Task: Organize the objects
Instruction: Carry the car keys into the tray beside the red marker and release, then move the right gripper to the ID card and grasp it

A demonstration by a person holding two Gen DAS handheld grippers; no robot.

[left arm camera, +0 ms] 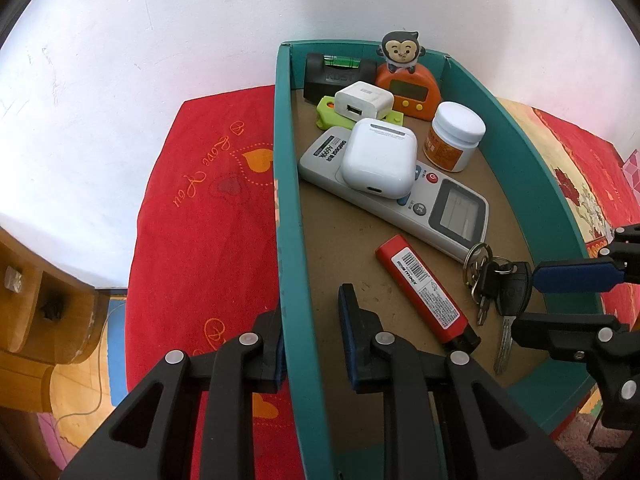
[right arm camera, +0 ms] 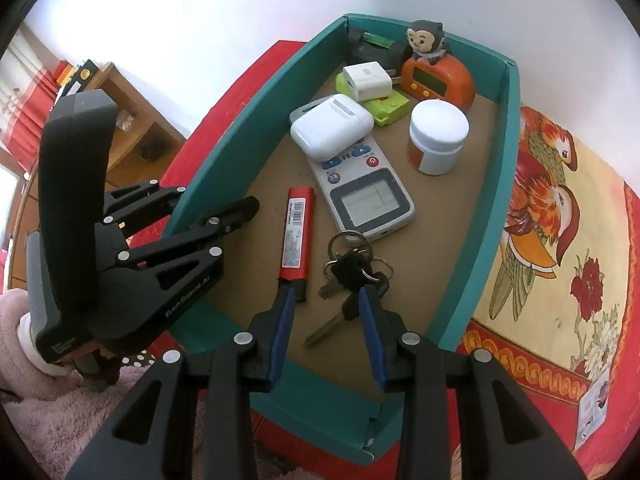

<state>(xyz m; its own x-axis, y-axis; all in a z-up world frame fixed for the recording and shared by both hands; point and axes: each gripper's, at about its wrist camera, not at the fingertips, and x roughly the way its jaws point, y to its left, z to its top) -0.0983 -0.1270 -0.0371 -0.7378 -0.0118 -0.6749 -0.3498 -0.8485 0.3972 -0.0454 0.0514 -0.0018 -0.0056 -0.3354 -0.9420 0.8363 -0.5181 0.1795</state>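
Note:
A teal box (left arm camera: 288,184) (right arm camera: 502,184) holds a grey remote (left arm camera: 456,208) (right arm camera: 368,196), a white earbud case (left arm camera: 380,158) (right arm camera: 330,126), a red lighter (left arm camera: 424,290) (right arm camera: 297,232), a key bunch (left arm camera: 496,284) (right arm camera: 352,268), a white jar (left arm camera: 456,134) (right arm camera: 438,136), a white charger (left arm camera: 362,102) (right arm camera: 368,78) and an orange monkey clock (left arm camera: 412,88) (right arm camera: 438,74). My left gripper (left arm camera: 310,320) straddles the box's left wall, jaws open around it. My right gripper (right arm camera: 326,308) is open just above the keys; it also shows in the left wrist view (left arm camera: 560,300).
The box sits on a red cloth (left arm camera: 208,208) (right arm camera: 560,360) with a bird print at the right. A green item (left arm camera: 332,114) and a black level (left arm camera: 340,74) lie at the box's far end. A wooden shelf (left arm camera: 36,312) (right arm camera: 132,128) stands at the left. A white wall is behind.

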